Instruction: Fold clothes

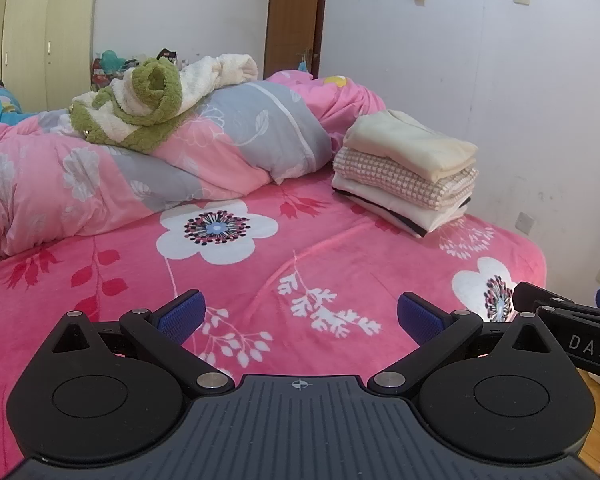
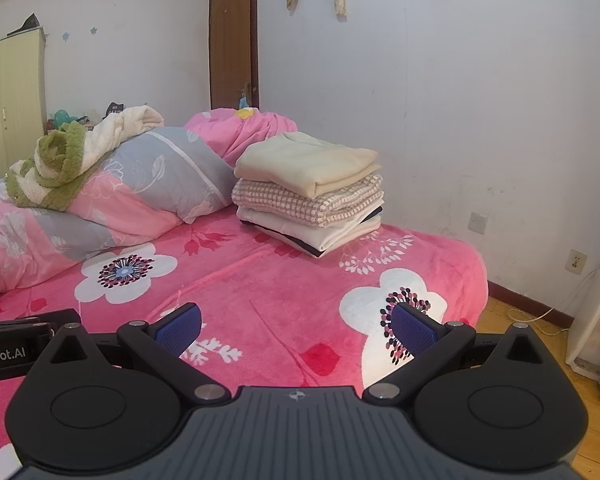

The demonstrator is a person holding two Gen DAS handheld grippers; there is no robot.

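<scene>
A stack of folded clothes (image 1: 408,172) (image 2: 308,190) sits on the pink flowered bed (image 1: 280,256) (image 2: 268,280) near the far right corner: a cream garment on top, a checked one under it, white ones below. A crumpled green and cream fleece garment (image 1: 140,100) (image 2: 56,168) lies on the rolled duvet at the back left. My left gripper (image 1: 300,314) hovers open over the bedsheet with nothing between its blue pads. My right gripper (image 2: 296,322) is open too, empty, above the bed's front right part. Each gripper's body shows at the edge of the other's view.
A rolled pink and grey duvet (image 1: 172,152) (image 2: 132,196) fills the back left of the bed. A white wall (image 1: 500,100) runs along the right side, with a brown door (image 1: 294,16) behind. A wardrobe (image 1: 40,36) stands far left. Wooden floor and a white appliance (image 2: 592,332) lie right of the bed.
</scene>
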